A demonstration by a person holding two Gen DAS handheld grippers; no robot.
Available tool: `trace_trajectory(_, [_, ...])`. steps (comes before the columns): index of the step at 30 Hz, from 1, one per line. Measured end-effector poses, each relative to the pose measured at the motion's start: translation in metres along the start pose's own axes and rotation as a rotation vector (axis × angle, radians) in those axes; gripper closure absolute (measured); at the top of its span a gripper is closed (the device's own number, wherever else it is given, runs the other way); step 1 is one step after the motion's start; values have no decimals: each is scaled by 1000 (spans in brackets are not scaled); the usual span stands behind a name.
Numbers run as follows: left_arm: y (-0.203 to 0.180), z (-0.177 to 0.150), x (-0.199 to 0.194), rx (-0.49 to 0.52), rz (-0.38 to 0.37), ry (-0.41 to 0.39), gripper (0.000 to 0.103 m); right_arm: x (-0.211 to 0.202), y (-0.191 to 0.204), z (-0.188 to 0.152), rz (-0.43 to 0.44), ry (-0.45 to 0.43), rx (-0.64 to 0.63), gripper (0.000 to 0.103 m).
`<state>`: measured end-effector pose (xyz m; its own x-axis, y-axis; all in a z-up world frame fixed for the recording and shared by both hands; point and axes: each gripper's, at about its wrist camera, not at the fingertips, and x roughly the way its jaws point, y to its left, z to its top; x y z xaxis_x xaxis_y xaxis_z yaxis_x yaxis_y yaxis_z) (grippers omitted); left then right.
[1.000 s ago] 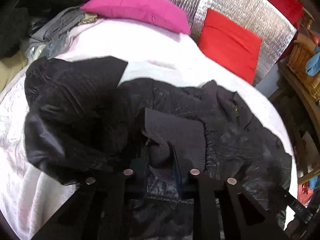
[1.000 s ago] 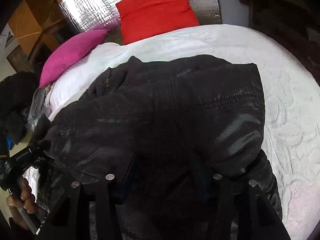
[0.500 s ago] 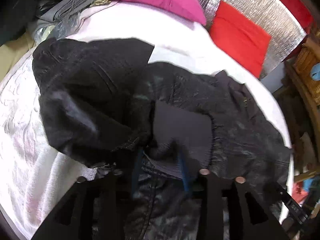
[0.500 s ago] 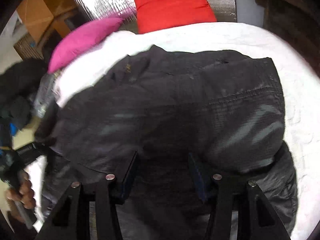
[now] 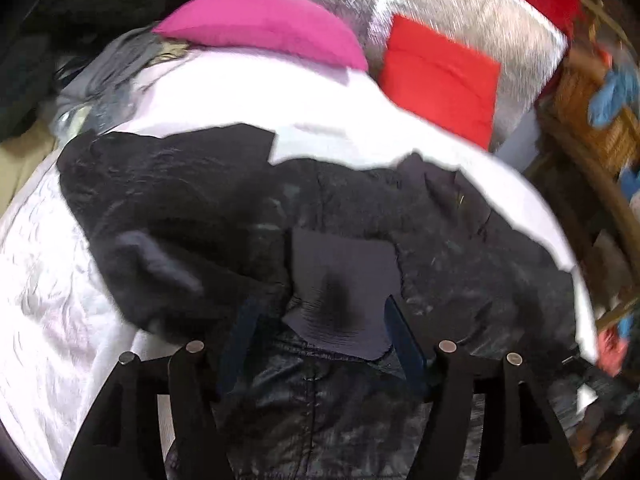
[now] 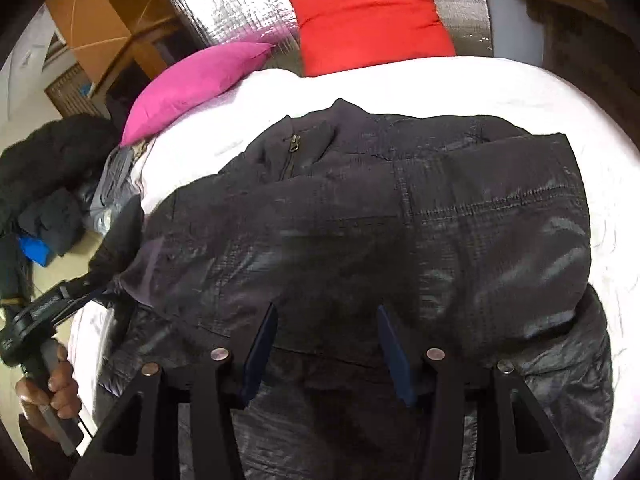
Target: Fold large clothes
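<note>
At the far left of the right wrist view a hand (image 6: 48, 388) grips the handle of the left gripper (image 6: 94, 294), its tip at the left edge of the black jacket (image 6: 360, 240); from this angle I cannot tell how its jaws stand. In its own camera the left gripper (image 5: 320, 322) has its jaws opening, the blue pads standing apart on either side of a ribbed cuff (image 5: 344, 280) that lies loose between them, neither pad clearly pressing on it (that picture is blurred).

The jacket fills the middle of both views, spread over a white bedspread (image 6: 460, 80), one sleeve folded across the body and the collar with its zipper pull (image 6: 295, 145) toward the upper middle. A pink pillow (image 6: 192, 84) sits in the upper left of the right wrist view, a red cushion (image 6: 372, 16) at top centre against a silver quilted panel (image 6: 232, 8). A heap of dark clothes (image 6: 44, 176) lies at mid left.

The right gripper (image 6: 326, 350) hovers low at bottom centre, jaws about half spread, shiny jacket fabric between and beneath the pads; whether they pinch it I cannot tell.
</note>
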<state>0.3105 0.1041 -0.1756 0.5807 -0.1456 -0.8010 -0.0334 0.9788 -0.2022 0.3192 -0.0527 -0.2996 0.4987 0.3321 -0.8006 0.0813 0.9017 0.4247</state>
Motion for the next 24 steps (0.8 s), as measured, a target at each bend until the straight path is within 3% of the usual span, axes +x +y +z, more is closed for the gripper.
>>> trace_trajectory(1, [-4,-1,9,14,11,17,47,-4,-3,1,-4,-11,7,47])
trace_trajectory(2, [-5,-2,15,20,14,29,62,-11,-10,4,-19,-33,21,47])
trace_trajectory(3, [-8,-3,22,27,26,47,65,-19,-19,7,-42,-63,39,45])
trace_trajectory(6, [-14,-5,35,47,71,55,65,-41,-57,15,-158,-155,130,26])
trace_trajectory(8, [-15,-4,37,46,71,60,62,-46,-86,16,-230,-188,210,26])
trace_trajectory(9, [-15,-3,39,39,62,68,50,-44,-103,16,-258,-180,258,26])
trace_trajectory(11, [-13,-3,42,18,42,83,37,-38,-128,16,-250,-156,338,26])
trace_trajectory(14, [-13,-3,48,7,33,80,38,-19,-151,14,-187,-101,403,26])
trace_trajectory(15, [-14,-3,48,14,37,71,44,-14,-153,14,-156,-95,400,26])
trace_trajectory(16, [-15,-4,48,21,48,62,51,-10,-152,13,-138,-91,388,28])
trace_trajectory(17, [-17,-5,48,36,69,56,66,-7,-148,13,-123,-92,364,45])
trace_trajectory(18, [-18,-5,47,45,85,47,76,-6,-143,14,-125,-94,330,50])
trace_trajectory(19, [-19,-5,44,49,91,31,79,-6,-138,15,-152,-99,306,53])
trace_trajectory(20, [-21,-3,42,48,87,18,81,-9,-132,16,-175,-113,272,64])
trace_trajectory(24, [-26,4,18,66,97,-60,84,-32,-117,15,-188,-191,241,73])
